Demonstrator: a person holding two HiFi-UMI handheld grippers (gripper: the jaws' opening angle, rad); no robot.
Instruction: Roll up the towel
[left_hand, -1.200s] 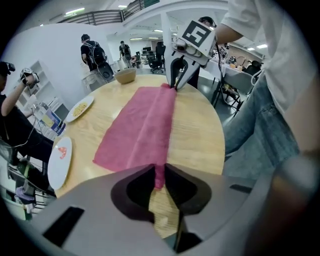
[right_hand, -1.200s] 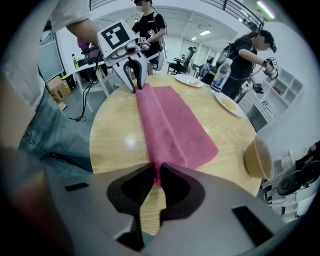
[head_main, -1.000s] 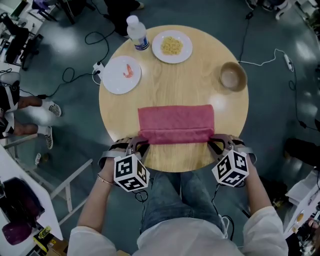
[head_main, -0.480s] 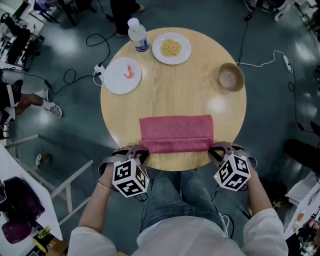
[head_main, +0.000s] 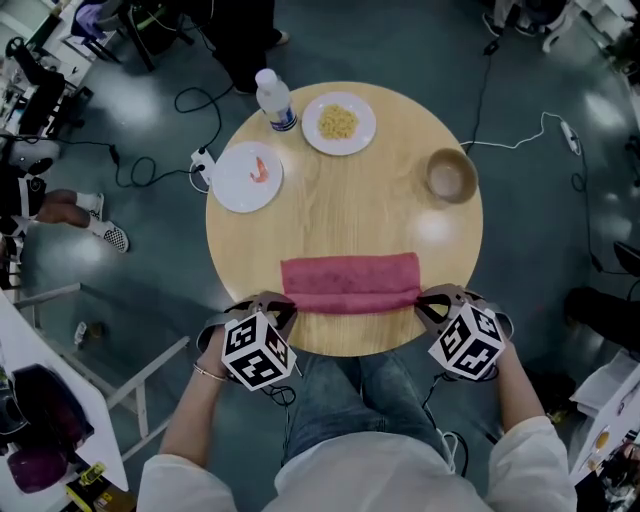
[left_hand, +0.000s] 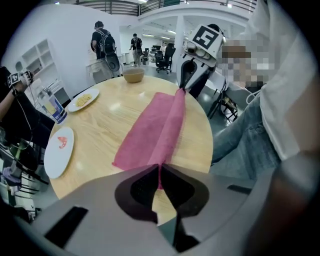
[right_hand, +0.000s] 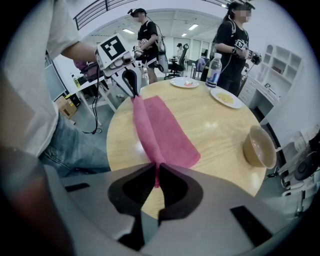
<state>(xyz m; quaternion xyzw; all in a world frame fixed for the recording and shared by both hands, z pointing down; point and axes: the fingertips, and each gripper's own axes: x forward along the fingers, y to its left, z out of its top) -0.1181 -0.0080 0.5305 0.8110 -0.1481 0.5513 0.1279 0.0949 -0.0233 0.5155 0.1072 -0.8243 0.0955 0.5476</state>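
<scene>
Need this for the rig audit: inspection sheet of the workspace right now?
Surface: round wooden table, bare in the middle.
Job's things: pink towel across the near side, near edge pinched up in a fold.
Clutter: water bottle, noodle plate, plate with a red morsel, brown bowl, all clear of the towel.
Grippers: left gripper shut on the towel's left end; right gripper shut on its right end.
Cables: power strip and black cable on the floor left; white cable right.
Surroundings: person standing beyond the table.
</scene>
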